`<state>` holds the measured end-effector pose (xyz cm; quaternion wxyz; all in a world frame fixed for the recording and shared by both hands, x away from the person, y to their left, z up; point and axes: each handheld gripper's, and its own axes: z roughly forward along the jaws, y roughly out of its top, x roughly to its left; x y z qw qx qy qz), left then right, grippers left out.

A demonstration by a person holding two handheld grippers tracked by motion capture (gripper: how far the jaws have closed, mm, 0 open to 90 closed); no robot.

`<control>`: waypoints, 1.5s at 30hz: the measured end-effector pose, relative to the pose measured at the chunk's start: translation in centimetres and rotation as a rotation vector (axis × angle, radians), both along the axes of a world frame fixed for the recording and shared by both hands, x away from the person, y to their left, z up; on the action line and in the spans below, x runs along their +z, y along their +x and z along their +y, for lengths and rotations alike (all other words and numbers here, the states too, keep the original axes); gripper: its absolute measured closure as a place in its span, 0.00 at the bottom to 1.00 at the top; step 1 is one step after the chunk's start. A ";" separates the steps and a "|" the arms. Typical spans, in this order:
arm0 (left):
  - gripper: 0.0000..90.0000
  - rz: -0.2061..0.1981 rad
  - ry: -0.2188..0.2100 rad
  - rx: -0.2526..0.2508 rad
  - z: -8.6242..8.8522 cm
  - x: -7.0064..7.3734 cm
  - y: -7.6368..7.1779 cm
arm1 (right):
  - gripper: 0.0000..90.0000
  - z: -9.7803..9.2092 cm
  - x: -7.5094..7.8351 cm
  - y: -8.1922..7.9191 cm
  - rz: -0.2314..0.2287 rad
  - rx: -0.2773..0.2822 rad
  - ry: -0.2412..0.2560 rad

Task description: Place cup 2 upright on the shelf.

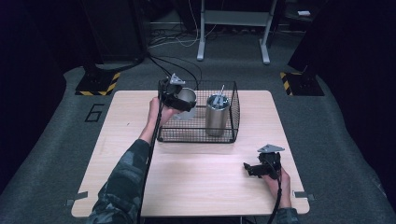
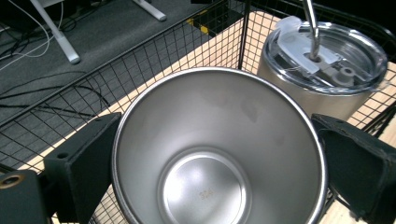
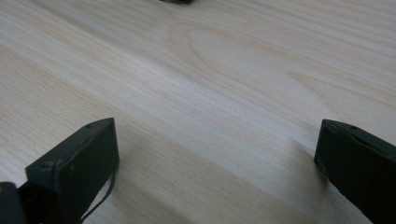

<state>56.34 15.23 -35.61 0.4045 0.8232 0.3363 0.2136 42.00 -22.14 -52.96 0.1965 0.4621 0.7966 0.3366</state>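
A black wire basket [image 1: 196, 136] stands on the far middle of the wooden table [image 1: 201, 182]. In its right half a steel tumbler [image 1: 217, 115] with a clear lid and a straw stands upright. My left gripper [image 1: 180, 100] is at the basket's left side, shut on an open, empty steel cup [image 1: 187, 99] by its rim. In the left gripper view the cup [image 2: 217, 158] sits between both jaws, with the lidded tumbler [image 2: 327, 65] just beyond it. Whether the cup's base touches the basket floor is hidden. My right gripper [image 1: 250, 169] lies open on the table at the front right.
The basket's mesh wall [image 2: 140, 60] runs behind the cup. Bare wood [image 3: 210, 93] lies between my right gripper's jaws. Grey carpet surrounds the table, with cables and a white desk frame [image 1: 233, 32] beyond its far edge.
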 end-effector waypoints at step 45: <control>0.07 0.155 0.103 0.027 -1.0 -5.4 3.3 | 0.00 0.0 0.0 0.0 -0.005 0.002 0.004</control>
